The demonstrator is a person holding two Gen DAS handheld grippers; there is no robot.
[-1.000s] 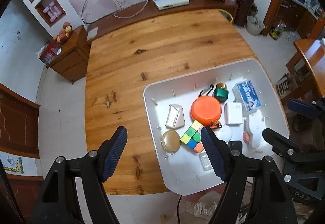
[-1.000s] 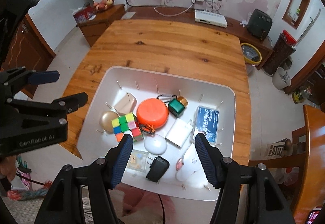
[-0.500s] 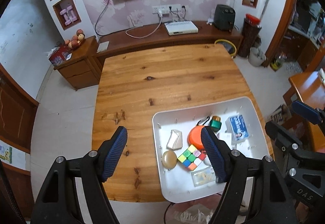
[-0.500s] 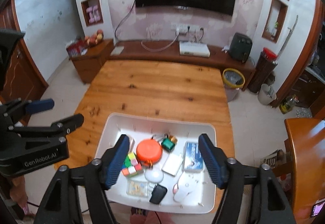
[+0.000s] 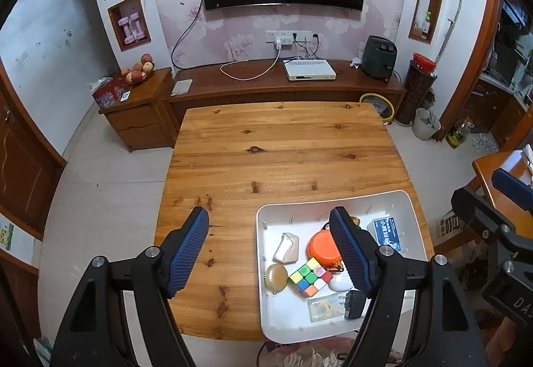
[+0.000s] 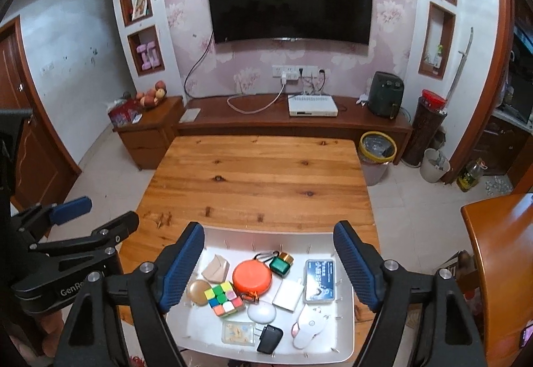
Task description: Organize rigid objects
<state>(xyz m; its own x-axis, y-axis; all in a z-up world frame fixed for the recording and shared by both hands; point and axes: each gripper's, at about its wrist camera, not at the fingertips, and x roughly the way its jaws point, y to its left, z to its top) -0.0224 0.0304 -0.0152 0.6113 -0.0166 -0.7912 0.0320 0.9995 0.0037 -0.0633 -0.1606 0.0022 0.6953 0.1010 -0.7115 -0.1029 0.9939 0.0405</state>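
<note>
My left gripper [image 5: 269,250] hangs released, nothing between its blue ribbed pads [image 5: 188,245], over bare wood at the near side of the wooden table [image 5: 283,147]. My right gripper [image 6: 268,262] holds nothing either; its jaws are opening, spread above the white tray [image 6: 346,300] with no pad touching anything.

In the right wrist view the tray sits at six o'clock on the table's near edge, and every loose piece lies inside it. Near its middle is the orange round case [image 6: 251,277], with a black carabiner [image 6: 265,255] at its twelve o'clock. At its three o'clock stands a small green box [image 6: 279,265] with a gold cap. At seven o'clock of the case lies the colour cube [image 6: 223,298], touching or nearly touching it. A tan folded pouch [image 6: 216,268] sits at nine o'clock of the case, and a brown oval disc [image 6: 199,292] just beside the cube's left.

To the right lie a white charger block [image 6: 288,295] and a blue-labelled clear box [image 6: 319,280]. Toward the tray's near edge are a white oval puck [image 6: 261,312], a clear flat case [image 6: 238,332], a black plug adapter [image 6: 269,338] and a white-and-pink mouse-shaped gadget [image 6: 308,328].

At twelve o'clock, beyond the table, a dark television [image 6: 289,0] hangs on the wall.
</note>
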